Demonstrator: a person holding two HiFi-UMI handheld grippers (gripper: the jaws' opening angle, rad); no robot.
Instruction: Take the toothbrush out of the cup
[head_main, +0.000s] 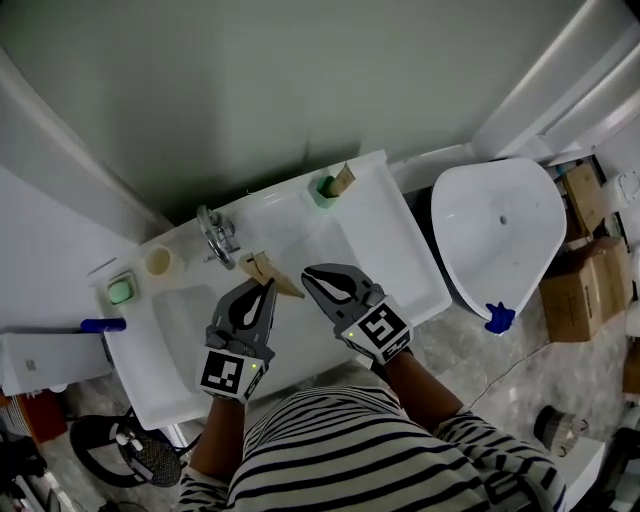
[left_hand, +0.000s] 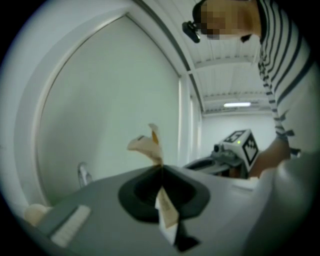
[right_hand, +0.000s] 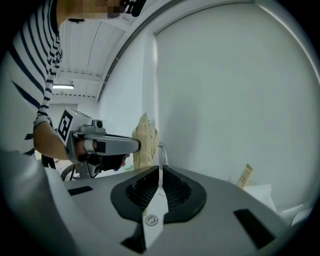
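A green cup (head_main: 325, 188) stands on the back rim of the white washbasin (head_main: 400, 250), with a tan boxed toothbrush (head_main: 343, 180) leaning out of it. That tan box also shows low at the right in the right gripper view (right_hand: 244, 176). My left gripper (head_main: 268, 285) hovers over the basin, shut on a crumpled piece of tan paper packaging (left_hand: 149, 145) that sticks out past the jaws. Just to its right, my right gripper (head_main: 308, 275) is shut with nothing between its jaws (right_hand: 160, 167). Both are well short of the cup.
A chrome faucet (head_main: 218, 235) rises at the basin's back. A cream cup (head_main: 158, 261) and a green soap holder (head_main: 121, 290) sit at its left end. A white toilet (head_main: 500, 230) stands to the right, with cardboard boxes (head_main: 580, 280) beyond it.
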